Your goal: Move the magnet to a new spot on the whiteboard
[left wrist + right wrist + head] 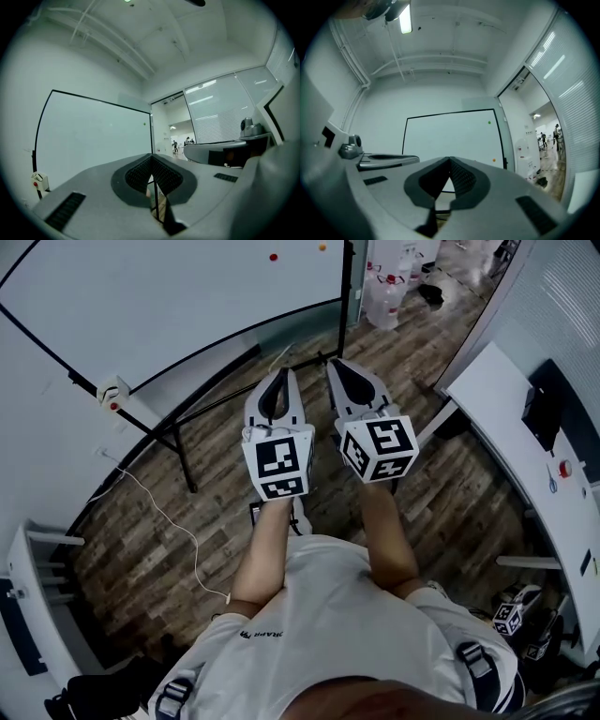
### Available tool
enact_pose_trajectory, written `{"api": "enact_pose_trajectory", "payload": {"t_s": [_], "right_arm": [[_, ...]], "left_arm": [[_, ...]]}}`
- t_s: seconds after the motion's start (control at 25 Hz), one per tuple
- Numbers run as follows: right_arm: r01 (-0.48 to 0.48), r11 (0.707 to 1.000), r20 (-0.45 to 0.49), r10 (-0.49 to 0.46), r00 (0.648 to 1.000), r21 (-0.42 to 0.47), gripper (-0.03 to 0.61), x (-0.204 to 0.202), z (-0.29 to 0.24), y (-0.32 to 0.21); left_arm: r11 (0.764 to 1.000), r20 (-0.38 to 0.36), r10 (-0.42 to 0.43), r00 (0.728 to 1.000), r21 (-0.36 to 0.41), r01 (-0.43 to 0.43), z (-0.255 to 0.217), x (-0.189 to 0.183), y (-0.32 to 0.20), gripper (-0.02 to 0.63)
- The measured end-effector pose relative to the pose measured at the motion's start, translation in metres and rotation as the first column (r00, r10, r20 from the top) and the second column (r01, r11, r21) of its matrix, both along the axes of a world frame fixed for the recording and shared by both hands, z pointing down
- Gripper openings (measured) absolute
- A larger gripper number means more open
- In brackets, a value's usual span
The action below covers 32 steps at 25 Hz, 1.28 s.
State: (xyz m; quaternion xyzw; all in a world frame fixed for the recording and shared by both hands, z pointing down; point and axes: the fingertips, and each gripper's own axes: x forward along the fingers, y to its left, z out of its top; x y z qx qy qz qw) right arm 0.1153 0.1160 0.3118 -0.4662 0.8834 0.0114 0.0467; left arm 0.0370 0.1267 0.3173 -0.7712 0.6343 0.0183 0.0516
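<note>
L gripper: jaws staying... no, sitting shut, nothing btwn; pointing at whiteboard, well short of it.
R gripper: likewise sitting shut, empty.
Magnets: red magnet, orange magnet sticking near whiteboard's right edge.

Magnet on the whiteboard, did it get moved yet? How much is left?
Nothing looks done yet. The orange magnet and green magnet sit on the whiteboard, untouched. In hand: nothing. The left claw and right claw are both shut and empty, well short of the board. Left to do: reach the board, grab a magnet, stick it somewhere new.
</note>
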Motion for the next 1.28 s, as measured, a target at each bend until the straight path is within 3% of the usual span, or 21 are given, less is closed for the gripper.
{"api": "enact_pose_trajectory", "payload": {"t_s": [0.68,1.28], "right_arm": [[-0.039,0.999,-0.004,0.039,0.999,-0.010,0.014,-0.079,-0.009,-0.175],[-0.054,0.998,-0.001,0.054,0.999,-0.035,0.014,-0.097,0.002,-0.242]], "left_arm": [[0.999,0.000,0.037,0.999,-0.008,-0.037,-0.012,-0.081,-0.179,0.003],[0.999,0.004,0.043,0.999,-0.031,-0.043,0.001,-0.101,-0.242,0.003]]}}
